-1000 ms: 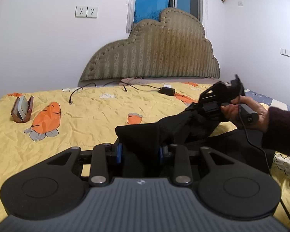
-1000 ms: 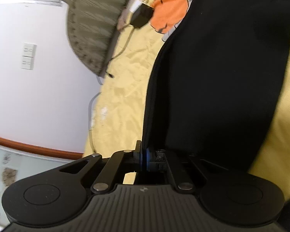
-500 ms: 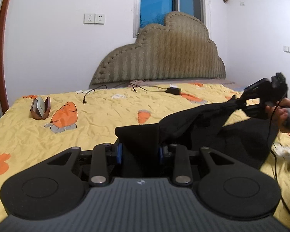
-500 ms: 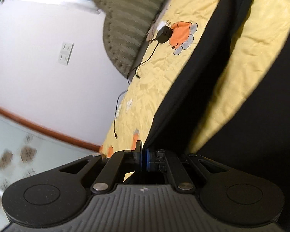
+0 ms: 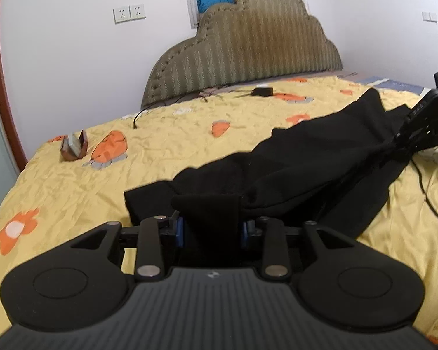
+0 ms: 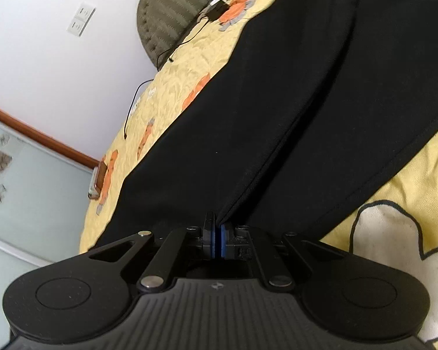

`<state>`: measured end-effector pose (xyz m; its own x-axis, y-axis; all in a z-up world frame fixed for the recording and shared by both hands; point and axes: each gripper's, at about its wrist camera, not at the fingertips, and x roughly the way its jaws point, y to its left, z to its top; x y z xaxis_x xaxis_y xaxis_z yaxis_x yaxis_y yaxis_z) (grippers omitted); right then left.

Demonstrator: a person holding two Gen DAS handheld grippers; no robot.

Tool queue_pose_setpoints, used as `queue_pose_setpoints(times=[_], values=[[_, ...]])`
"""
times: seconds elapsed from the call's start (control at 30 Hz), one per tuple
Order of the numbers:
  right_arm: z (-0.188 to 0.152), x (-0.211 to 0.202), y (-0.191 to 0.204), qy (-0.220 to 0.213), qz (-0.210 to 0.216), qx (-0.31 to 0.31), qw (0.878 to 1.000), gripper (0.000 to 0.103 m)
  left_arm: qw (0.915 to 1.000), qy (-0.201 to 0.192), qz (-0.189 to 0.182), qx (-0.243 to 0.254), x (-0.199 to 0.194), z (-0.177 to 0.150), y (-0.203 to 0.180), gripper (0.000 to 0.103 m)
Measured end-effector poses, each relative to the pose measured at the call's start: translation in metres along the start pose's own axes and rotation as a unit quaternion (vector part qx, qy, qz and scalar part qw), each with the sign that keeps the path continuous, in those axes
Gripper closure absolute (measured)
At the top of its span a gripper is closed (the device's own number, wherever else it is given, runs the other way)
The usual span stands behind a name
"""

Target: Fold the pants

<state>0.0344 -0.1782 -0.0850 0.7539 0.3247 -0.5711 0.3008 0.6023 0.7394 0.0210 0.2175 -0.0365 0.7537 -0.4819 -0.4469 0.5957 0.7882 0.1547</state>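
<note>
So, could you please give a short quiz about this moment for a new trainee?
1. True or false: the right gripper is shut on the black pants.
2. What lies nearest the headboard? A) charger B) brown case C) a pillow
3. What colour is the bedsheet?

Key: 1 true; 2 A; 3 yellow, with orange prints.

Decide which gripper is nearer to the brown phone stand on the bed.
Left. The left gripper holds the pants on the side of the brown phone stand; the right gripper grips them much farther across the bed.
</note>
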Motion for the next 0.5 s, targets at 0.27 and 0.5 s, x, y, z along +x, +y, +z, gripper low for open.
queue_pose_setpoints(times=[0.27, 0.5], values=[[-0.011, -0.005, 0.000, 0.013, 0.011, -0.005, 1.000, 0.100, 0.9988, 0.016, 0.020, -0.041, -0.010, -0.014, 0.008, 0.062], [-0.015, 0.002, 0.001, 0.018, 0.017, -0.005, 1.000, 0.100, 0.9978, 0.026, 0.060, -0.010, -0.013, -0.017, 0.005, 0.047]])
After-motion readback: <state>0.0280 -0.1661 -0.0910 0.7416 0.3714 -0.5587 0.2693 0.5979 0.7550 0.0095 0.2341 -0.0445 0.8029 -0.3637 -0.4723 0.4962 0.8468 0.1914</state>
